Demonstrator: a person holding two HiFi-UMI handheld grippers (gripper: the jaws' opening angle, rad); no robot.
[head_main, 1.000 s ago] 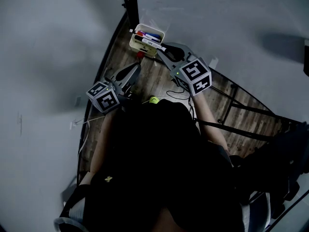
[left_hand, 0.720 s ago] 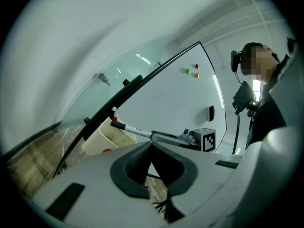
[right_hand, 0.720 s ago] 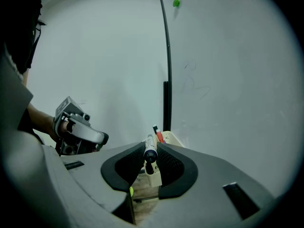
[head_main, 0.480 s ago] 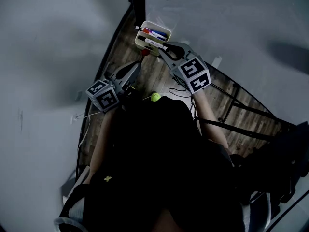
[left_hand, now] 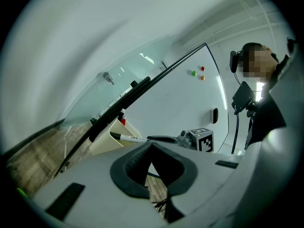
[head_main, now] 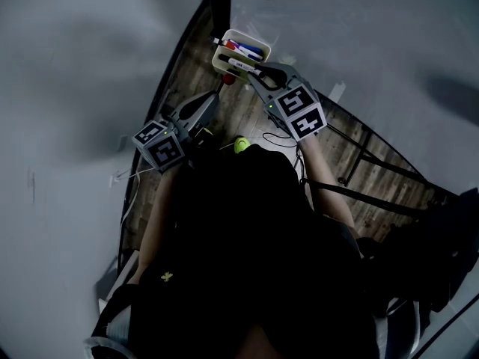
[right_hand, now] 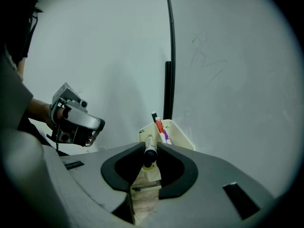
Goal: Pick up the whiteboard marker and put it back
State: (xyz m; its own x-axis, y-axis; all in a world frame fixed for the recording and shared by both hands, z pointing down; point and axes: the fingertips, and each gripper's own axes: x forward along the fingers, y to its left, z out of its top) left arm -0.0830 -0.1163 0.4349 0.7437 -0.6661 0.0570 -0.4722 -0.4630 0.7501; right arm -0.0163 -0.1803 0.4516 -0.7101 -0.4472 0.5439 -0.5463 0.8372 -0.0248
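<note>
holder: a cream open-topped box fixed at the bottom edge of the whiteboard, above the wood floor; in the head view it lies at 12 o'clock of the person.
holder contents: a red-capped marker and a blue one lie side by side in it; in the right gripper view the red one stands out past the rim and a purple-looking one is just at its 5 o'clock.
whiteboard marker: a white barrel with black ends, off the floor, carried in the right gripper; its front end is over the holder's near rim, and i cannot tell if it touches the rim.
marker to tool: in the right gripper view the barrel runs straight out toward 12 o'clock between the pads, with the holder directly beyond it.
right gripper: clamped on the whiteboard marker, one pad pressing on each side, tilted down toward the holder.
left gripper: at 7 o'clock of the holder and well apart from it; its tips meet with nothing between them, and it points level toward the holder.
</note>
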